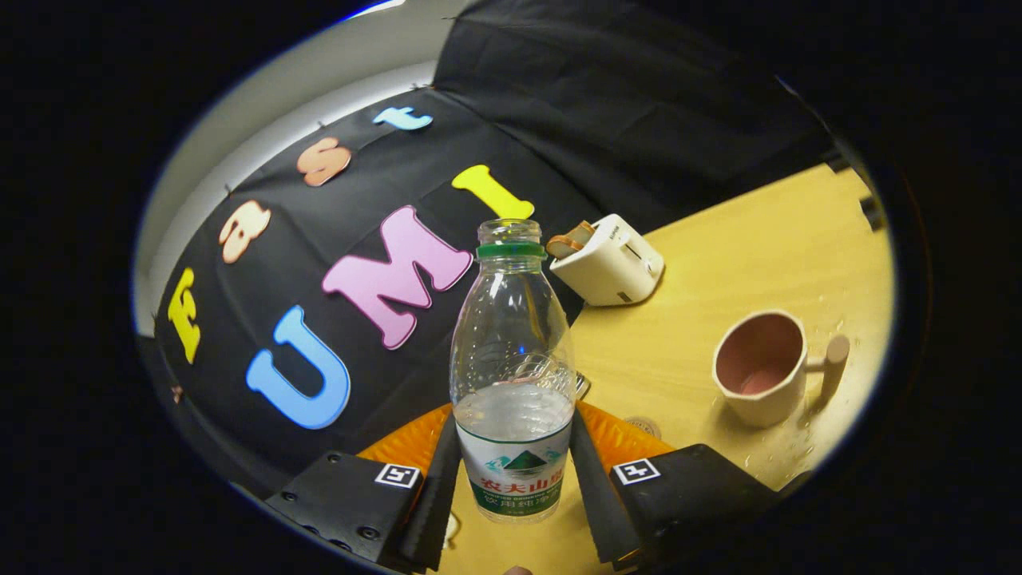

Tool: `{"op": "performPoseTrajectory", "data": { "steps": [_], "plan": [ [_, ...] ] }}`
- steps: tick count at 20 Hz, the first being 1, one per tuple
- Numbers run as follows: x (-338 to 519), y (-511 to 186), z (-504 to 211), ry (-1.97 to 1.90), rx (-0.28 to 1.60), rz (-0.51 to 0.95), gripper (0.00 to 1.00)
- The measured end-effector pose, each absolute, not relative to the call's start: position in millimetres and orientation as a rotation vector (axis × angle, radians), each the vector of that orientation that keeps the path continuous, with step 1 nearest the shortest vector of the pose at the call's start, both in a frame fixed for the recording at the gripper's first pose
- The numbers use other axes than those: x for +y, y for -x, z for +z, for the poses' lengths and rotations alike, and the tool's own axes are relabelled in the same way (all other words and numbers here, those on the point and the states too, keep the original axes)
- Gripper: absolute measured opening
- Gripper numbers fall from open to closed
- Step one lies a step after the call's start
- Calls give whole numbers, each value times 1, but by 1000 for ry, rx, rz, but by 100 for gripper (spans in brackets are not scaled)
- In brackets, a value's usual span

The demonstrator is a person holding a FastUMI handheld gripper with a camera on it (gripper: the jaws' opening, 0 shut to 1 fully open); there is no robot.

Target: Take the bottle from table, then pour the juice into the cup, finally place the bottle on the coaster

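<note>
Between my fingers (441, 479): bottle (512, 375), uncapped, clamped on both sides at its label. Cup (762, 367) well right of bottle, bare table (679, 343) between. Toaster (611, 259) beyond bottle.

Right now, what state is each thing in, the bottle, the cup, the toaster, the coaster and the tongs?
Bottle: uncapped, upright, partly filled with clear liquid, gripped.
Cup: upright on the table, nearly empty.
Toaster: bread in the slot.
Coaster: orange, behind the bottle, mostly hidden.
Tongs: shut on the bottle, both fingers pressing its sides.
</note>
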State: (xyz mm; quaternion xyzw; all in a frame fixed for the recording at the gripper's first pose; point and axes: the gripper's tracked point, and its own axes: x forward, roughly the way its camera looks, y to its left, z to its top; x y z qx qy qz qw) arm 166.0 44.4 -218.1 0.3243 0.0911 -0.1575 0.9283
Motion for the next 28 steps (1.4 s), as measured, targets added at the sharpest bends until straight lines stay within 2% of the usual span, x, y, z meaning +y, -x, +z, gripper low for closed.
{"op": "performPoseTrajectory", "data": {
  "steps": [10,16,28],
  "plan": [
    [29,-206,-226,-22,246,-358,74],
    [9,-217,-253,132,267,-428,74],
    [14,-232,-299,141,300,-428,75]
  ]
}}
